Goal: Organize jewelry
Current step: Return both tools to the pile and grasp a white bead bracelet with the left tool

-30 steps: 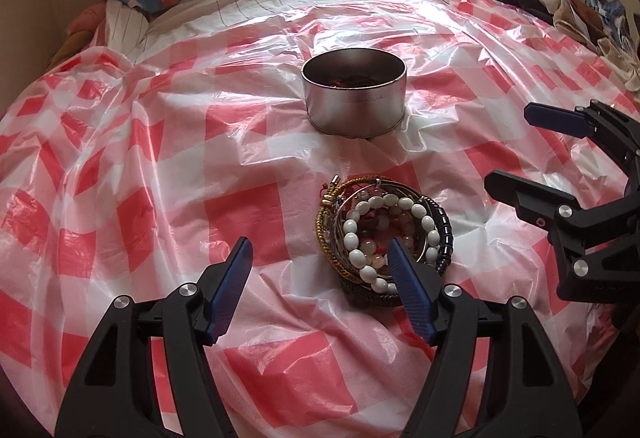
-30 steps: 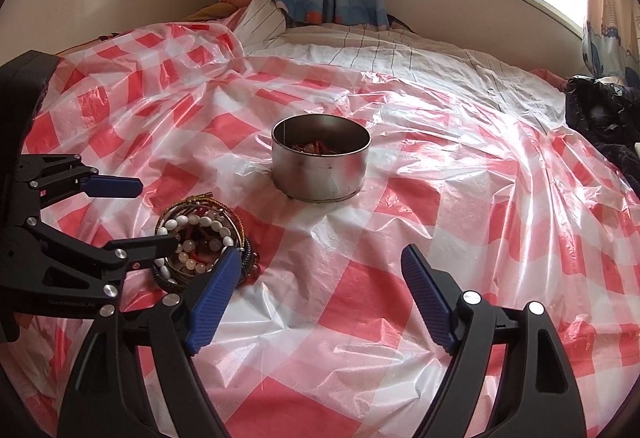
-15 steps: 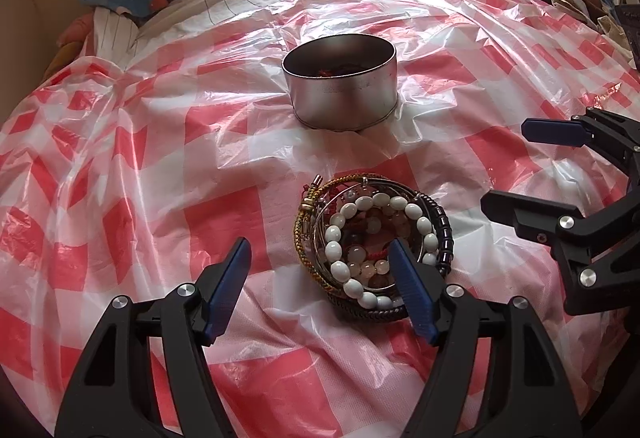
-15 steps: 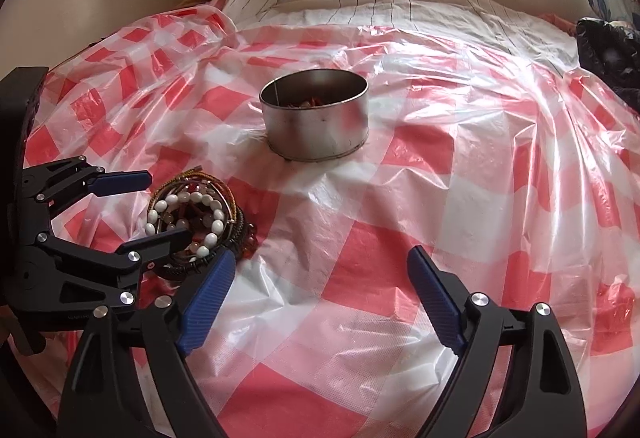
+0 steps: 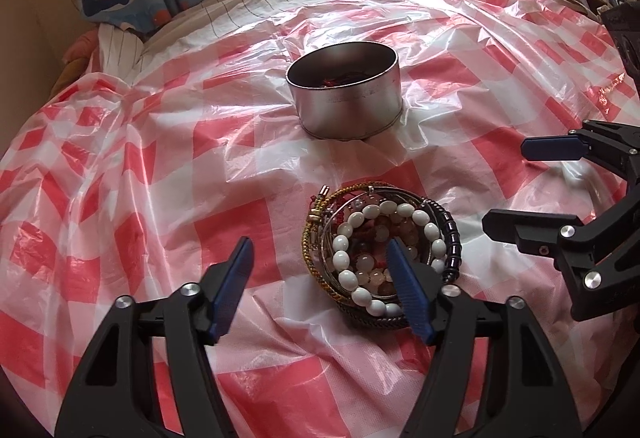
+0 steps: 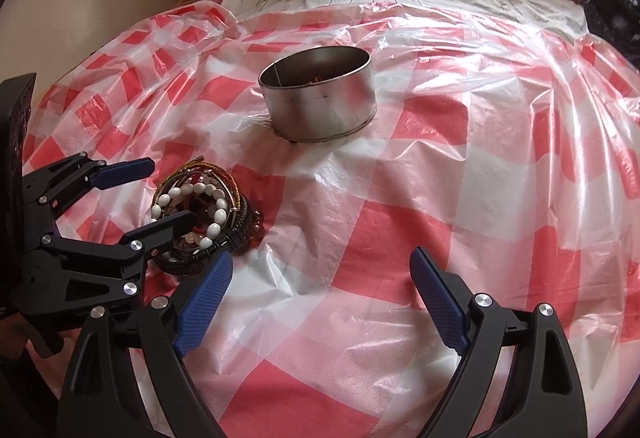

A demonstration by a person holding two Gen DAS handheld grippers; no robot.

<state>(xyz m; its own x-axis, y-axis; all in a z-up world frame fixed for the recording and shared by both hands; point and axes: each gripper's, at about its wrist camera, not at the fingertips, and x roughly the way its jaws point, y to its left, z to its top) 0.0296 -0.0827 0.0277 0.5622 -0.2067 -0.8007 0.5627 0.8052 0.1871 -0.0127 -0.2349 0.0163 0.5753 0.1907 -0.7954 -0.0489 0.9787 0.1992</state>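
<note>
Left wrist: bracelet pile point(image 5: 382, 254), white beads topmost, gold cord edging.

Two close wrist views angled down, sharing tin point(image 5: 344, 93) and bracelets point(image 6: 200, 217).

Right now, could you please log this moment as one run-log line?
left gripper: closing, one finger in bracelet pile, nothing gripped | right gripper: open, empty | round tin: behind pile
</note>
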